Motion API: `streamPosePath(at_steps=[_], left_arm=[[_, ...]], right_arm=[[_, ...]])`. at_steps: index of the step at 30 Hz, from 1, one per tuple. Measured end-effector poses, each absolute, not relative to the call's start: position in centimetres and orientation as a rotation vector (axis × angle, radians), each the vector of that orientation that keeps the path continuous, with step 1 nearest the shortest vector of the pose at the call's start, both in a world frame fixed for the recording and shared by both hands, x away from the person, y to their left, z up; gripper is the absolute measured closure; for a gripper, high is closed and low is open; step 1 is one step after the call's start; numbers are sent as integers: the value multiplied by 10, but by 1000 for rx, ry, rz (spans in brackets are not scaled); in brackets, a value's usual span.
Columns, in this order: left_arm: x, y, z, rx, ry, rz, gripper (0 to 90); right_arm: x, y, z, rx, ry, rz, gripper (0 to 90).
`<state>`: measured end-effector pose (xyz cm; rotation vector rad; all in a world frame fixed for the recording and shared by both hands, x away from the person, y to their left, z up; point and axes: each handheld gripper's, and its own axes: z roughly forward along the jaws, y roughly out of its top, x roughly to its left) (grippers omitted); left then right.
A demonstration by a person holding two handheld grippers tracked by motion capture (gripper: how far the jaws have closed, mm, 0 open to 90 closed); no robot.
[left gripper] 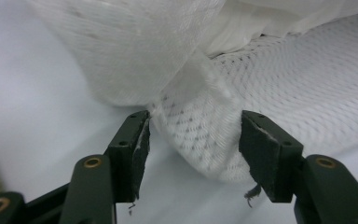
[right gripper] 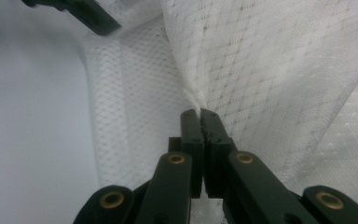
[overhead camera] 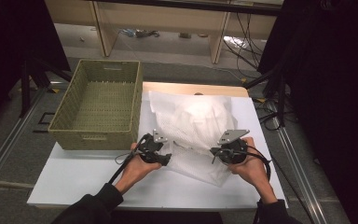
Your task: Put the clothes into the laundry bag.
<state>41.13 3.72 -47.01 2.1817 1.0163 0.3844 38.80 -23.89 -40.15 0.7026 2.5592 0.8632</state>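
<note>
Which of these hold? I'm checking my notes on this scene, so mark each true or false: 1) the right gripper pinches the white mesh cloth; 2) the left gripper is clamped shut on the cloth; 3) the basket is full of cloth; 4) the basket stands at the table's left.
1) True: the right gripper is shut on the white mesh cloth.
2) False: the left gripper stands open, a fold of cloth between its jaws, unpinched.
3) False: the basket holds nothing.
4) True: it stands at the left of the table, beside the cloth.
</note>
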Motion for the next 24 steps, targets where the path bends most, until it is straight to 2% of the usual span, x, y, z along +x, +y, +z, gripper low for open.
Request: streamPosePath(at_steps=[2,4,5,9,14,17,18,19,22,24], left_arm=[[419,32,-475,2171,1016,347,517],[422,29,-477,2213,955,393,774],[422,30,-477,2237,931,415,870],[403,50,-466,2247,865,373,891],[370,81,-462,2204,859,291,892],[363,84,-470,2198,880,243,882],[365,83,-470,2191,896,242,835],[367,82,-469,2181,912,252,719],[376,75,-461,2138,978,257,469],[383,67,-459,2131,985,259,446]], right_arm=[[388,-239,-402,701,2556,863,900],[388,-239,-402,711,2558,865,900],[389,-240,-402,691,2570,870,900],[389,-241,-401,705,2550,869,900],[388,-240,-402,720,2559,861,900],[387,-237,-401,704,2560,859,900],[387,-237,-401,703,2569,861,900],[387,-237,-401,697,2566,859,900],[388,-237,-401,680,2568,868,900],[388,-237,-401,679,2565,869,900]])
